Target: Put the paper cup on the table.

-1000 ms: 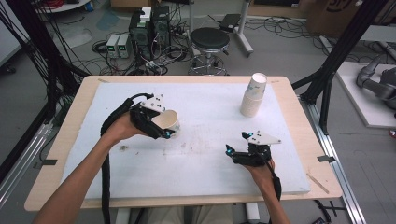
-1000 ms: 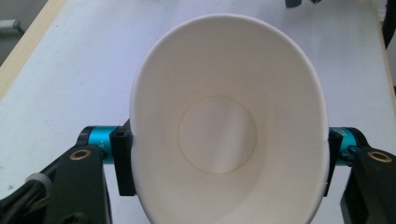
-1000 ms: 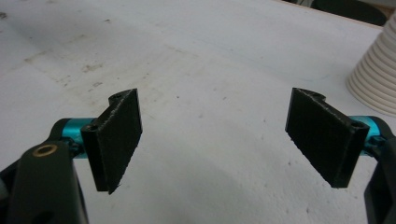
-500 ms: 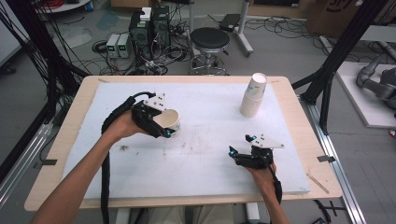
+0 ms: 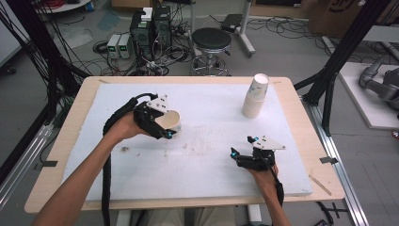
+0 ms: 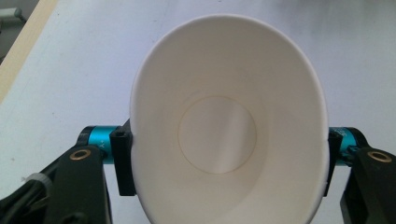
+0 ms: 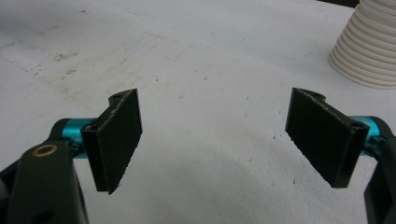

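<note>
- Left of centre on the white foam-covered tabletop [image 5: 94, 155], the left gripper [image 5: 162, 126] is clamped across a single white paper cup [image 5: 170, 123], mouth up; its rim looks pressed oval in the left gripper view, so harder squeezing could crease the thin wall.
- Loosening the grip could let the light cup tip or roll.
- Near right, the right gripper [image 5: 244, 146] rests with its jaws spread wide and nothing between them.
- Reaching carelessly toward the tall nested stack of white paper cups [image 5: 254, 96] at far right might topple it.
</note>
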